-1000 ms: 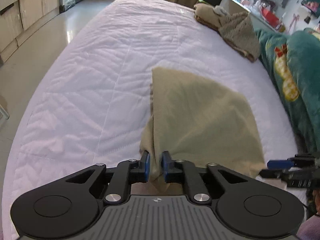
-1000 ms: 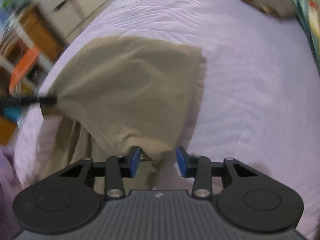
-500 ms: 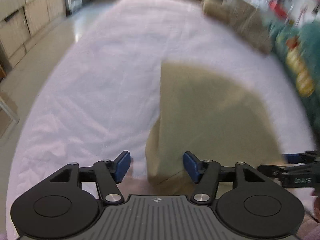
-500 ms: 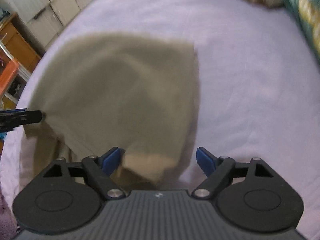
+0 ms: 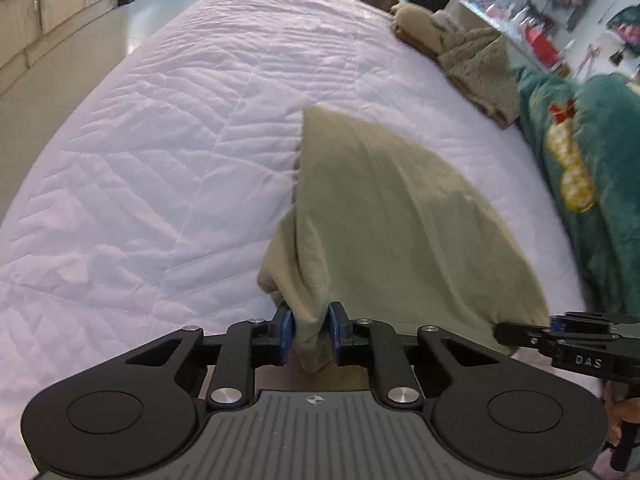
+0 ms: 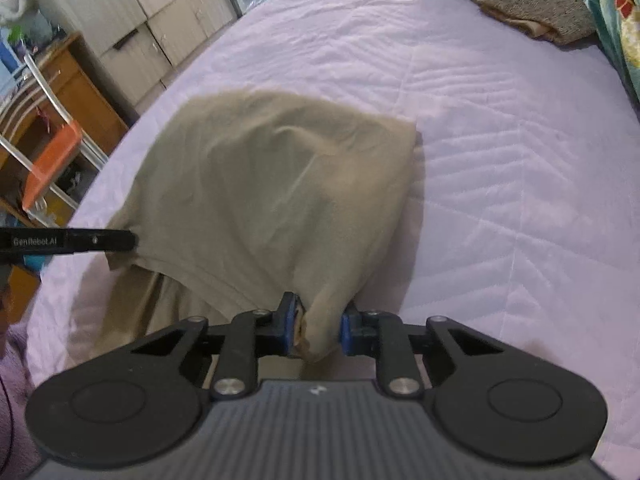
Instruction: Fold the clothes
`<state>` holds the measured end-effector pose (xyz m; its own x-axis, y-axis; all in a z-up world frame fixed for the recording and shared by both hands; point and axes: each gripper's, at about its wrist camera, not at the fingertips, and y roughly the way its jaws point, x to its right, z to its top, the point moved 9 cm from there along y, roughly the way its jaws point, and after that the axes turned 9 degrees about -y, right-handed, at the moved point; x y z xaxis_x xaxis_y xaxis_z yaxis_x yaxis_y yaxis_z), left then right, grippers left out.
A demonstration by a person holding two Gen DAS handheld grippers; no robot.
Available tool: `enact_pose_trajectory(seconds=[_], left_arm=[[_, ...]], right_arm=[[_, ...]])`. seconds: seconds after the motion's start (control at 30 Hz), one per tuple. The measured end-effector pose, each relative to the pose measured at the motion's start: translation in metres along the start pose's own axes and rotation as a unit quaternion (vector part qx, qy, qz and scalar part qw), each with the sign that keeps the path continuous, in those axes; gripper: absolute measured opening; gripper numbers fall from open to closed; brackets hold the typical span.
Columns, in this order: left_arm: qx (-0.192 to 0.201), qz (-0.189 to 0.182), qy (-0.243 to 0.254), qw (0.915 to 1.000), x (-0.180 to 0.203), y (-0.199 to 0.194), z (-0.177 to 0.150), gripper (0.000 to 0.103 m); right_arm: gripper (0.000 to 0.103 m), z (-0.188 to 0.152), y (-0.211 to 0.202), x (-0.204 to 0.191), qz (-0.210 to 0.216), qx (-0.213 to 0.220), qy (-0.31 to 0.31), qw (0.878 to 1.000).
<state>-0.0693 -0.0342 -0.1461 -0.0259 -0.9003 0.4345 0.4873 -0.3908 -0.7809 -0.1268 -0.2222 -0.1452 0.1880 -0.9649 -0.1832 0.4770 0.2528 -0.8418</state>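
Left wrist view showing one olive-tan garment [image 5: 400, 216] lying on the lavender quilted bed [image 5: 168, 152], near edge bunched up. Left hand-held gripper [image 5: 310, 334] pinching that bunched corner, having just closed down onto it, blue pads [image 5: 285, 330] pressing the fabric from both sides. Right hand-held gripper [image 6: 318, 330] doing the same at the other near corner, also just closed, cloth squeezed between its pads. So counting two grippers, one piece being worked. Further back, sitting at the far end of the bed: one pile of brownish clothes [image 6: 516, 0], looking like two or three pieces, hard telling exactly. One teal blanket [image 5: 592, 184] lying along the right side.
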Motion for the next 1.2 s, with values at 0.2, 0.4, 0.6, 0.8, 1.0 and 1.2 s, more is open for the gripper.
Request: enact_pose_trajectory(seconds=[0.2,0.4,0.6,0.8,1.0,1.2], left_arm=[[-0.029,-0.001,0.011,0.9995,0.001,0.000,-0.013,0.019],[-0.069,0.051,0.058,0.9946,-0.008,-0.019,-0.041,0.028],[-0.107,0.093,0.129,0.9815,0.006,-0.059,-0.086,0.068],[-0.130,0.124,0.119,0.9766,-0.011,-0.049,-0.132,0.069],[-0.080,0.140,0.141,0.9769,-0.007,-0.041,-0.161,0.069],[-0.044,0.126,0.173,0.9759,0.000,-0.039,-0.173,0.060]], right_arm=[[0.026,-0.008,0.001,0.004,0.000,-0.040,-0.009,0.999],[0.075,-0.044,0.005,-0.015,0.038,-0.165,0.006,0.986],[0.092,-0.093,-0.011,-0.059,0.061,-0.258,-0.021,0.964],[0.092,-0.122,0.003,-0.077,0.049,-0.249,0.003,0.967],[0.095,-0.135,0.010,-0.096,-0.027,-0.214,-0.039,0.976],[0.080,-0.135,0.006,-0.107,-0.021,-0.198,-0.051,0.979]])
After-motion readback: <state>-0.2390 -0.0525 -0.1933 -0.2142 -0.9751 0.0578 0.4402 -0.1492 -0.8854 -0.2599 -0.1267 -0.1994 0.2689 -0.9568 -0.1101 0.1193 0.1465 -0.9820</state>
